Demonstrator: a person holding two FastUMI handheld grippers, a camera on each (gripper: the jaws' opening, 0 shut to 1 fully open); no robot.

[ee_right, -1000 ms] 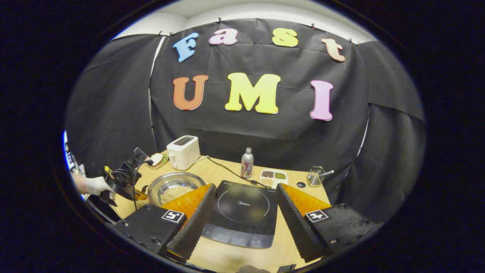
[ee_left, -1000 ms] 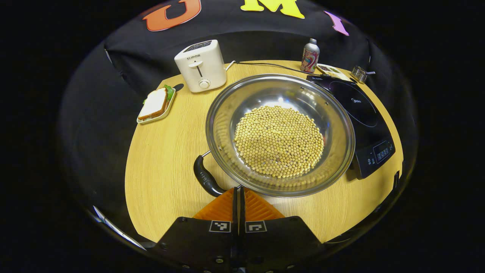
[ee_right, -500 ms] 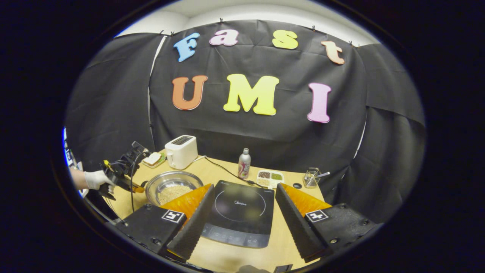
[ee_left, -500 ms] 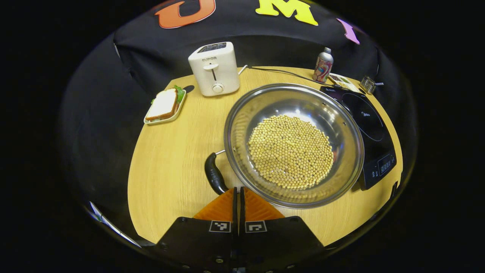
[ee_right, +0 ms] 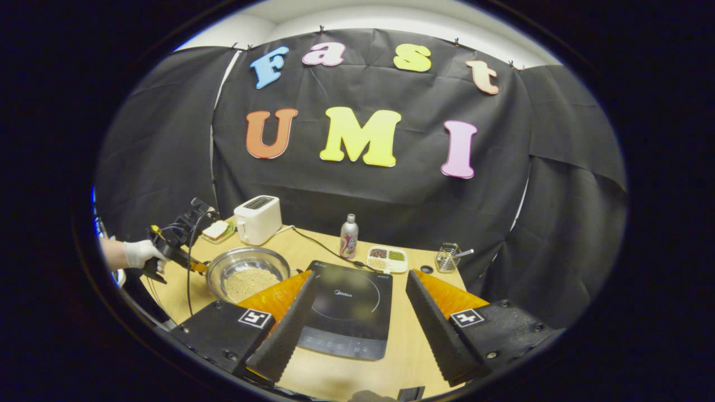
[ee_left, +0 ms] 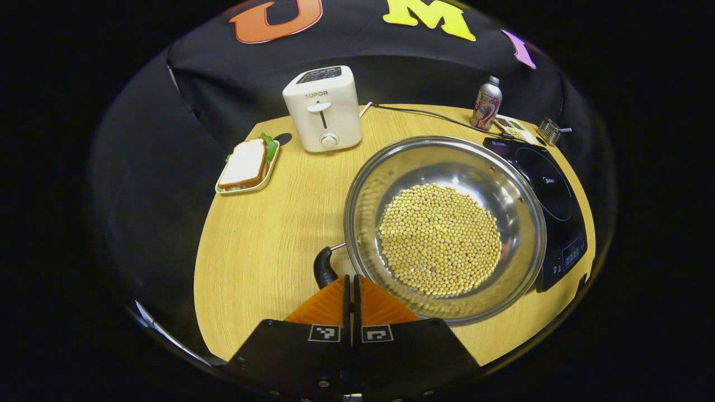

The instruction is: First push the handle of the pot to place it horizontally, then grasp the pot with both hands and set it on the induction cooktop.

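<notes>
At pot [ee_left: 444, 229] handle [ee_left: 324, 269], left gripper [ee_left: 352, 287] closed, touching; right gripper [ee_right: 357, 304] open.

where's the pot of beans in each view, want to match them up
Left gripper view: the pot sits centre-right, large, just beyond the shut left gripper, its black handle by the fingertips.
Right gripper view: the pot is small at lower left, behind the open right gripper's left finger.
Shared landmark: the white toaster stands beyond the pot in both views.
</notes>
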